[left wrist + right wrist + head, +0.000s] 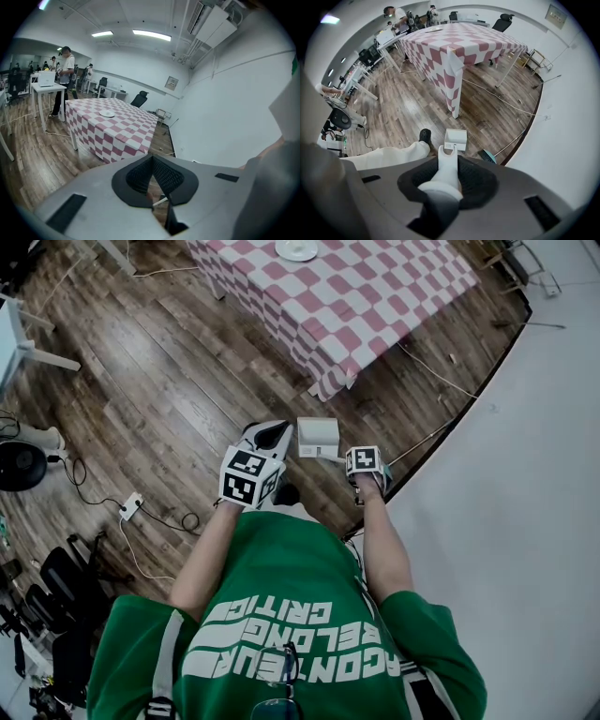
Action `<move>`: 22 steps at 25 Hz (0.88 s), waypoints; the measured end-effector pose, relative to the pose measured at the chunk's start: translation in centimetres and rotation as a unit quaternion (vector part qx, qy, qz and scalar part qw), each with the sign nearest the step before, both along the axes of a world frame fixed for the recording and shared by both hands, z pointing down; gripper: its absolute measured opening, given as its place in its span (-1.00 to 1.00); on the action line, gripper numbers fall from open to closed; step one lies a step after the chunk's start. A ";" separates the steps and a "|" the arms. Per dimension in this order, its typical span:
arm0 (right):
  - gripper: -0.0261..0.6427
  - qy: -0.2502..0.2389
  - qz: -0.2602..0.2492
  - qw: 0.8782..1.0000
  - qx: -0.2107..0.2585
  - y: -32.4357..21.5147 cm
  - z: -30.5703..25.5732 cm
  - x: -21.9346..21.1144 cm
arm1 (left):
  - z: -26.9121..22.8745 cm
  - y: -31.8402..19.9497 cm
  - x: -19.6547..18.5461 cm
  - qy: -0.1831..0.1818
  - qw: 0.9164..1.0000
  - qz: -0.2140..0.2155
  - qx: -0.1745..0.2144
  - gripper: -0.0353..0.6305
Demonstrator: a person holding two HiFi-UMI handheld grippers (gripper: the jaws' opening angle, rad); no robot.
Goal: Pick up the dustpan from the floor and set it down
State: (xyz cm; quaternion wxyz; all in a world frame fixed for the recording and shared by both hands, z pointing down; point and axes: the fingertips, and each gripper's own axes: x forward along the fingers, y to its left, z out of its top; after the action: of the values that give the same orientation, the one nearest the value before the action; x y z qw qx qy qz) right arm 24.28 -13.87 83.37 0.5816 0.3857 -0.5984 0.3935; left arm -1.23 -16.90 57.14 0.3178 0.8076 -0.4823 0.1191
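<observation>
One claw is working: the right claw (446,163) is clamping the upright handle (443,177) of the dustpan (455,139), its pan lying at twelve o'clock beyond, by the floor (408,108); the left claw (151,161) is idling, pinched empty.

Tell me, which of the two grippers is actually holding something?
The right gripper, clamped on the white dustpan handle; the left gripper is shut with nothing between its jaws.

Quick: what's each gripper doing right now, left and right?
Left gripper: closed, empty.
Right gripper: closed on the dustpan handle.
</observation>
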 end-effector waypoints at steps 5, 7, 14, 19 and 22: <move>-0.60 0.000 0.000 1.000 0.017 2.3 -0.2 0.3 | -0.2 1.3 -0.5 0.000 1.000 -0.011 0.001 -0.91; -0.60 -0.001 0.001 1.000 0.025 3.3 -0.2 0.4 | -0.1 2.0 -0.5 0.000 1.000 -0.016 0.000 -0.91; -0.60 -0.004 0.017 0.999 0.049 6.4 -0.4 0.9 | -0.4 4.6 -1.2 -0.001 1.000 -0.029 0.002 -0.91; -0.60 -0.006 0.018 0.998 0.056 8.1 -1.4 1.0 | -0.4 6.3 -1.4 0.000 0.999 -0.045 0.002 -0.91; -0.60 -0.020 0.015 0.998 0.061 9.1 -2.0 1.2 | -0.1 7.4 -1.5 0.000 0.999 -0.054 0.000 -0.91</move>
State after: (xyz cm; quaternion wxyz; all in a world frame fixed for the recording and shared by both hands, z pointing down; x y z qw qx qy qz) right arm 25.51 -4.77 81.36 0.5388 0.4216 -0.6269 0.3727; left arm -2.75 -9.48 57.08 0.3241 0.7805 -0.5249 0.1015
